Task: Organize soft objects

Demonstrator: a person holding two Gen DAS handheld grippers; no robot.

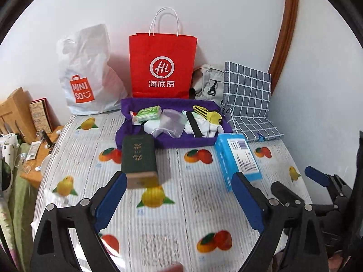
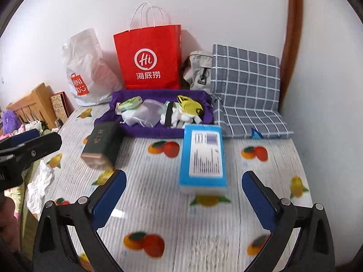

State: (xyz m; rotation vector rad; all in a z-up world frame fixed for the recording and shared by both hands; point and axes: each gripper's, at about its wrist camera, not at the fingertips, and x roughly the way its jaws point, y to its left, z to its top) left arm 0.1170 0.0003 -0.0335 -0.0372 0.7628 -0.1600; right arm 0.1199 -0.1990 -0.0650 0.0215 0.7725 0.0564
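Softs point(image 1: 172, 122) heaped in purple tray point(image 1: 136, 139); two boxes on bench point(image 1: 181, 204); both grippers' fingers apart, empty; stage unclear.

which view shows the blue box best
The right wrist view: the blue box lies centred ahead of the open right gripper, label facing up and unobstructed. In the left wrist view it sits off right, its near end hidden by a finger.

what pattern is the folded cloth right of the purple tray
Grey-blue with a white grid check, clearest in the right wrist view: folded cloth.
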